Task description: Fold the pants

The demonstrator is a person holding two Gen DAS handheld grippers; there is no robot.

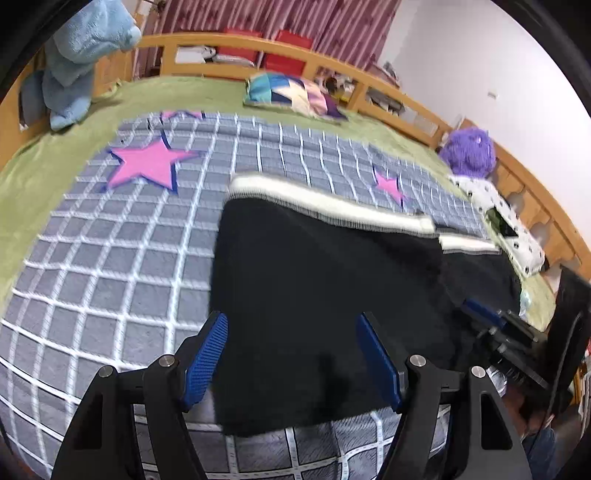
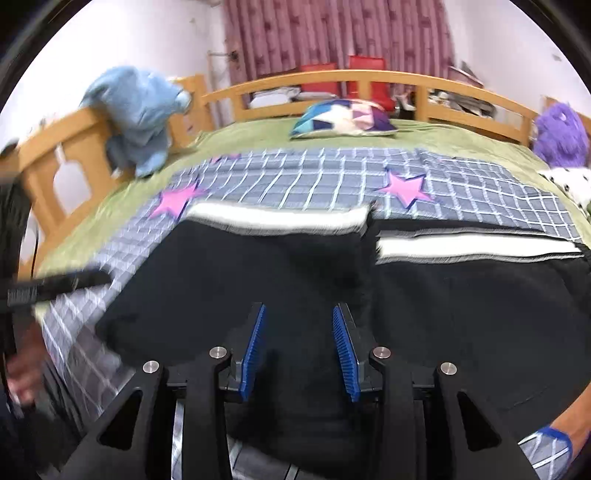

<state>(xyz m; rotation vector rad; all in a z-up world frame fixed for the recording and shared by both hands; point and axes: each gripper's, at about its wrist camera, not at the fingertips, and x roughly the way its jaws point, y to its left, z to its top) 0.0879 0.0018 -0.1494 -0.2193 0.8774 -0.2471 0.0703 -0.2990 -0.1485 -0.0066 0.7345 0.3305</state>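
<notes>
**A:** What was nearest the cameras?

**B:** The left gripper point(image 1: 291, 356), black arms with blue ribbed pads, stood with its jaws spread wide above the near edge of the black fleece pants point(image 1: 332, 288). Nothing was pinched between them. The right gripper point(image 2: 300, 350) hung over the same dark cloth, its jaws parted more narrowly and its pads clear of the fabric, so it had let go as well.

**A:** And the pants themselves?

**B:** They lay flat on the grey-blue checked quilt with pink stars point(image 1: 110, 266), spread across the bed. Their white ribbed bands point(image 2: 273, 219) ran along the far edge, one band set slightly lower than the other. In the right wrist view a dark bar, blurred, crossed the lower left; I could not tell what it was.

**A:** Beyond that?

**B:** A green bedsheet point(image 1: 192, 98) showed around the quilt. On it sat a patchwork cushion of blue, white and purple triangles point(image 2: 343, 118). A pale blue plush blanket point(image 2: 136, 110) was draped over the wooden bed rail point(image 2: 369, 77), and a fuzzy purple toy point(image 1: 469, 151) rested at the right corner. Behind the rail hung a dark red curtain point(image 2: 332, 33).
</notes>
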